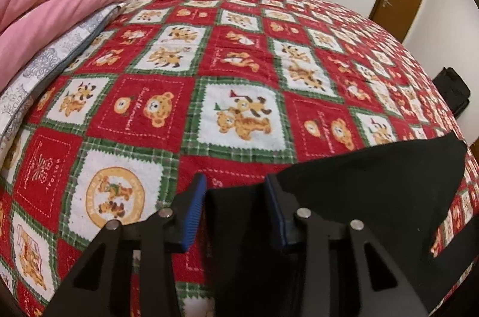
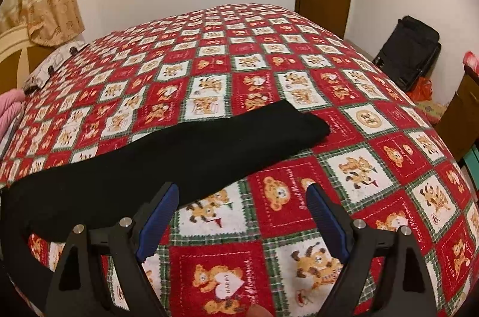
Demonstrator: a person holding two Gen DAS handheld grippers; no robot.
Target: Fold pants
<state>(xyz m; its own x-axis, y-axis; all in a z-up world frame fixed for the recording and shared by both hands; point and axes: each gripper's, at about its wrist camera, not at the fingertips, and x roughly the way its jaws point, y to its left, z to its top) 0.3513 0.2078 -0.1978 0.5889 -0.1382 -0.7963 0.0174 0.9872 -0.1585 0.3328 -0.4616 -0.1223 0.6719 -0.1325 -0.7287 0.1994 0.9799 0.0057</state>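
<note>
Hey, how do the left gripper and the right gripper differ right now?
The left gripper has black pants fabric between its jaws; the right gripper has none, only the bedspread beyond it. The left's jaws stand narrower, the right's wide. Both have blue pads and point down at the bed.

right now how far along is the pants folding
Early to midway. Done: the black pants lie as one long narrow strip on the bedspread, so the legs look laid together. In hand: the left gripper has an end of the strip between its fingers, though a firm pinch isn't clear. The right gripper is open over bare bedspread. Left: folding the strip along its length.
</note>
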